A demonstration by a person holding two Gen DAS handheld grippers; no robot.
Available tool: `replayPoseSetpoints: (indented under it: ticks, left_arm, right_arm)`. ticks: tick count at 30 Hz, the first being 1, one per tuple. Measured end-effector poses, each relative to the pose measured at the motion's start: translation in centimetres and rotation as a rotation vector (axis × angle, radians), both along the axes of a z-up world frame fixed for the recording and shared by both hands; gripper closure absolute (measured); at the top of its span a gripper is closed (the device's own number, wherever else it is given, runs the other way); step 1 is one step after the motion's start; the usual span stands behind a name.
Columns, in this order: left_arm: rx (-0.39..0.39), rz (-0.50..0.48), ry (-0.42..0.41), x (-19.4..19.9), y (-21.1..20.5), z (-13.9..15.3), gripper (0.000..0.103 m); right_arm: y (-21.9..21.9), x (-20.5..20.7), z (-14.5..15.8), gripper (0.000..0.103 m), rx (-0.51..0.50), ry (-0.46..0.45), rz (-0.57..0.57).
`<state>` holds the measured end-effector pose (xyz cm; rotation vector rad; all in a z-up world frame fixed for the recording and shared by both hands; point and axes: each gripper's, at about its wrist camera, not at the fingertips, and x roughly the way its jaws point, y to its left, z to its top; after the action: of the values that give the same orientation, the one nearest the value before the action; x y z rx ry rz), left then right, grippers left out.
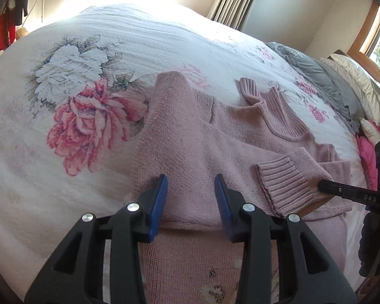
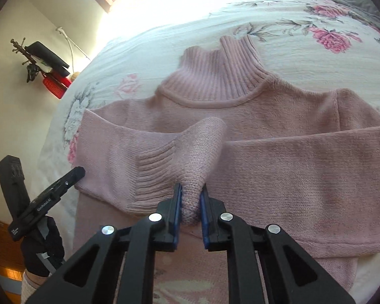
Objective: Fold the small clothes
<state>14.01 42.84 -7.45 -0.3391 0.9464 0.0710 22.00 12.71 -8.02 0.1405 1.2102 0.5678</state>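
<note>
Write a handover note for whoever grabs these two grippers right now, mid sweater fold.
Right gripper: shut on the sleeve just behind its ribbed cuff, lifted over the sweater's chest.
Left gripper: open, holding nothing, hovering over the sweater's side part.
Sweater: pink turtleneck, flat on the floral bedspread, collar pointing away.
Done: the other sleeve already lies folded across the chest.
Left: lay the held sleeve across the body and release, then probably fold the body up from the hem and smooth it.
</note>
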Motion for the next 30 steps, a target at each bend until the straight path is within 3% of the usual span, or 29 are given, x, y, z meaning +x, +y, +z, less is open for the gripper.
replayPoseSetpoints:
  ticks: [4,6,9,12,15,19,21,23,25,27,30]
  left_arm:
    - [0.061,-0.004,0.023,0.5,-0.4,-1.1,0.065]
    - [0.061,-0.011,0.026,0.4,-0.3,-1.0,0.065]
    - [0.05,-0.009,0.023,0.0,0.0,0.0,0.065]
    - [0.053,-0.012,-0.033,-0.7,-0.2,1.9,0.063]
    - [0.038,-0.044,-0.061,-0.6,-1.2,3.1,0.062]
    - [0.015,-0.062,-0.05,0.3,-2.1,2.6,0.062]
    - [0.005,-0.062,-0.024,0.9,-2.1,1.7,0.062]
    - [0.0,-0.052,0.006,1.3,-1.9,0.7,0.062]
    - [-0.001,-0.038,0.033,1.6,-1.5,-0.4,0.062]
    - [-0.014,-0.031,0.036,1.5,-1.1,-1.1,0.062]
    - [-0.016,-0.039,0.025,1.3,-1.0,-1.2,0.062]
  right_arm:
    - [-0.5,0.2,-2.6,0.088,-0.051,0.035,0.004]
    - [-0.4,0.2,-2.8,0.081,-0.078,0.026,0.006]
    - [0.1,-0.4,-1.0,0.07,-0.149,-0.059,-0.007]
    - [1.3,-1.3,1.4,0.067,-0.116,-0.117,0.012]
    - [4.3,-1.8,2.2,0.065,-0.06,-0.083,0.091]
    - [9.0,-2.7,0.3,0.06,-0.147,-0.052,0.159]
    - [10.4,-2.9,-1.1,0.051,-0.218,-0.043,0.167]
    - [11.0,-3.0,-2.3,0.052,-0.286,-0.054,0.159]
    - [11.1,-2.8,-2.8,0.065,-0.322,-0.067,0.15]
    - [10.5,-2.4,-2.6,0.082,-0.294,-0.066,0.149]
    - [8.6,-2.1,-1.3,0.085,-0.233,-0.068,0.131]
